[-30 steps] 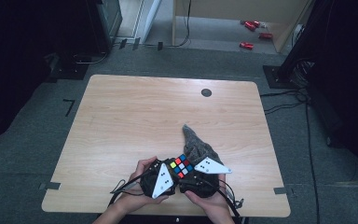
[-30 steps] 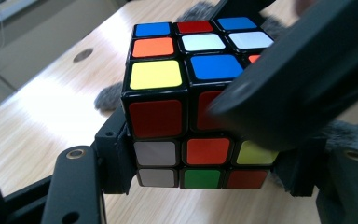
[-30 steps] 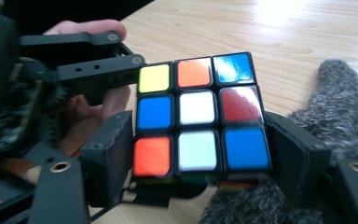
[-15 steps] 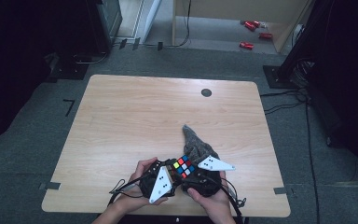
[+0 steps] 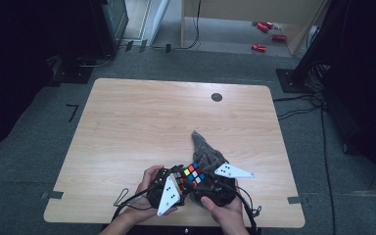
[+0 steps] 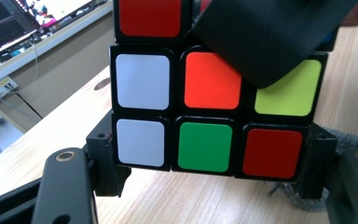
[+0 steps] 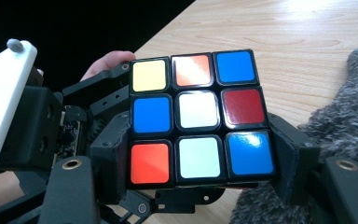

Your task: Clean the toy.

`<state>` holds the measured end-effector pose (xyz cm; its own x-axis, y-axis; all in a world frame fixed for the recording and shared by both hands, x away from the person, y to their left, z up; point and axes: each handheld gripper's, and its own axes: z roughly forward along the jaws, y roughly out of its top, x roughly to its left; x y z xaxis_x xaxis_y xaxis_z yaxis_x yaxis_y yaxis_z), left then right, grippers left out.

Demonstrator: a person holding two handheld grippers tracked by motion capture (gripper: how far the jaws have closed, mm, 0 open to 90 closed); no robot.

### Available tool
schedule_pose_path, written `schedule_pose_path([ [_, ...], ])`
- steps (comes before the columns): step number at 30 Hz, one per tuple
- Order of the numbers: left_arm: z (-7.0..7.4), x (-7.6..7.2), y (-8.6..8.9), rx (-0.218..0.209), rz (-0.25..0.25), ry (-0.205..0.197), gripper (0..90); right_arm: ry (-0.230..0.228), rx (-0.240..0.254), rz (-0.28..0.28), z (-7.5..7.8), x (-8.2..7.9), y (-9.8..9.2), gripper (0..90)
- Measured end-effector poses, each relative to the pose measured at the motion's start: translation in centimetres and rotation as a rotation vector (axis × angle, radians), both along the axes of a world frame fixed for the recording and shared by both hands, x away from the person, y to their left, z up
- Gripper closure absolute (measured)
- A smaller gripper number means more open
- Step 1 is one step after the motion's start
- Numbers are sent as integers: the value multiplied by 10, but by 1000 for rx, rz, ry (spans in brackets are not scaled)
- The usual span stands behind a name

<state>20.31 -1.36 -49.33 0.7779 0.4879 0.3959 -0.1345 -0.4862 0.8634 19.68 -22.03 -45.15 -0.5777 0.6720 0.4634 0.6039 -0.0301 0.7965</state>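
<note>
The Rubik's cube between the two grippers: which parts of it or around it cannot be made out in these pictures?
- Rubik's cube, left gripper view: the top row is cut off by the upper edge, and a black jaw of the other gripper covers its upper right.
- Rubik's cube, high view: stickers too small to read surely.
- Grey fuzzy cloth, high view: its near end is hidden behind the cube and right gripper.
- Left gripper: its pads' contact with the cube is unclear.

Glossy plastic cube (image 7: 198,119), fuzzy grey cloth (image 5: 206,149), matt wood-grain table (image 5: 142,117).
</note>
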Motion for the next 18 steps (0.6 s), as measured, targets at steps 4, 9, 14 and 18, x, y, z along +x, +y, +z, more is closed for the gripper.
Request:
schedule_pose_path([
  [4,2,-5,0,-26,4,-27,330,34,69,12,-1,3,-6,342],
  [9,4,-7,1,-40,3,-25,336,57,109,22,-1,5,-9,342],
  [14,3,-6,2,-27,-4,-23,346,88,142,32,-4,8,-12,341],
  [18,3,-5,3,-15,-8,-15,347,78,132,43,-5,9,-11,339],
])
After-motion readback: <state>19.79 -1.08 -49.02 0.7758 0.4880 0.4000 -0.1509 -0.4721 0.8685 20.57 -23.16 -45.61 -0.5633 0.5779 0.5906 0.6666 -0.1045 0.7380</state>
